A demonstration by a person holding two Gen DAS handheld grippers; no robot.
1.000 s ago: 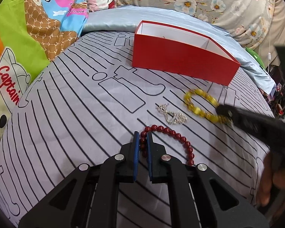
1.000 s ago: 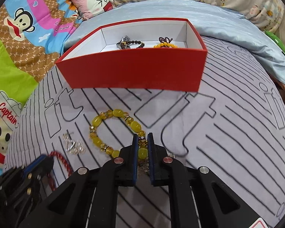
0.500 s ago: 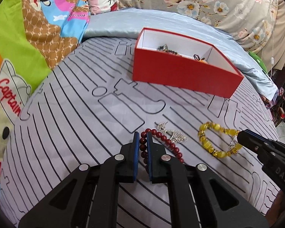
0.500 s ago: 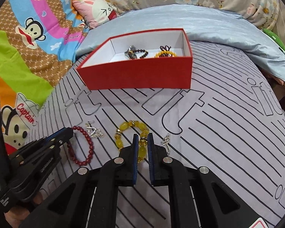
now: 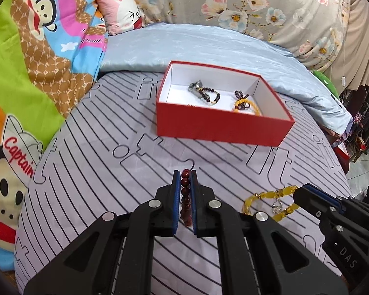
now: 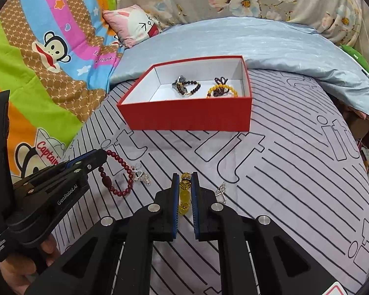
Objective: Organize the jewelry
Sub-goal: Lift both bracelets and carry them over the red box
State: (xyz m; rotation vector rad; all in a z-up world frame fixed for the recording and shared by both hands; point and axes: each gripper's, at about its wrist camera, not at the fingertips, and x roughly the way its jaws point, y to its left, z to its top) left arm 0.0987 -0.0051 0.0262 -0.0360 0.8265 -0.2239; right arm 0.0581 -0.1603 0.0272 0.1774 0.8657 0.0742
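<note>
My left gripper (image 5: 184, 175) is shut on a dark red bead bracelet (image 5: 186, 196), held above the bed; the right wrist view shows it (image 6: 115, 172) hanging from the left gripper (image 6: 103, 153). My right gripper (image 6: 185, 178) is shut on a yellow bead bracelet (image 6: 184, 198), also lifted; it shows in the left wrist view (image 5: 268, 196) at the right gripper (image 5: 299, 193). A red box (image 6: 189, 116) with a white inside stands ahead and holds a dark bead bracelet (image 6: 187, 87) and an orange one (image 6: 221, 91).
A silver chain piece (image 6: 141, 175) lies on the striped grey sheet (image 6: 283, 172) left of my right gripper, and a small silver piece (image 6: 221, 191) lies just right of it. Cartoon quilt (image 5: 24, 73), pink pillow (image 5: 120, 9) and blue blanket (image 5: 209, 44) lie behind.
Both grippers have lifted their bracelets off the sheet and pulled back and up. The box's inside has come into view.
</note>
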